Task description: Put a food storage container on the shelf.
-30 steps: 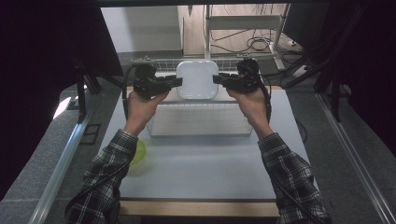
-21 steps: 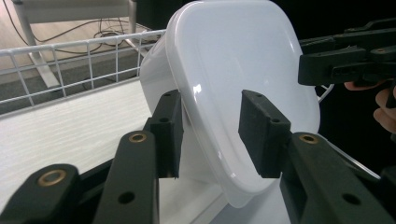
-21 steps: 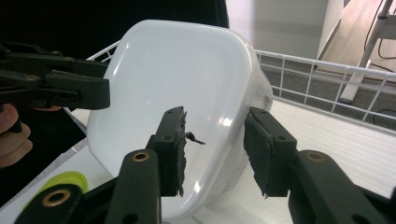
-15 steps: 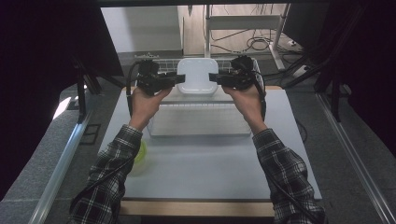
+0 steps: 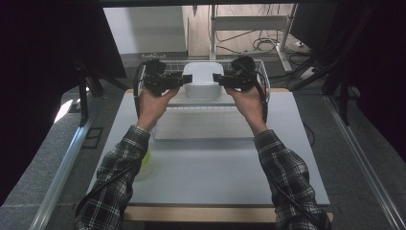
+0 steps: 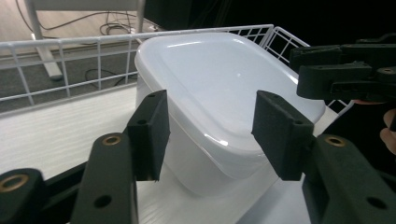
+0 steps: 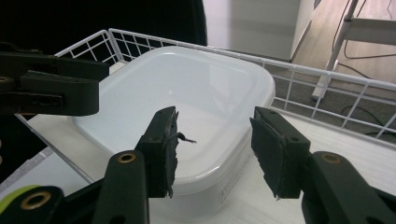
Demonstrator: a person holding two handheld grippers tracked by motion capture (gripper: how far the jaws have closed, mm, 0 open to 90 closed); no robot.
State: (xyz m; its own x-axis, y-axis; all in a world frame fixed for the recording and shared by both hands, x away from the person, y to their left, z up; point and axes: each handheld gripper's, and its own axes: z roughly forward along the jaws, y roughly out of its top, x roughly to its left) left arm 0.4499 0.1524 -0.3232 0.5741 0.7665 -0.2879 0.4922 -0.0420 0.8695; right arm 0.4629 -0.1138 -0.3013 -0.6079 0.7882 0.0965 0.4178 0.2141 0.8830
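A white plastic container with a lid stands inside a white wire basket at the table's far end. My left gripper is at its left side. Its jaws have just been opening, with a corner of the container between the pads and a gap on each side. My right gripper is at the opposite side. Its jaws have also just been opening and stand clear of the lid's rim.
A flat white tray lies on the grey table just in front of the basket. A yellow-green object sits by my left forearm. A shelf frame and cables lie beyond the table, with dark panels on both sides.
Both pairs of jaws have spread apart and let go of the container, which now rests in the basket. The hands shifted slightly farther away.
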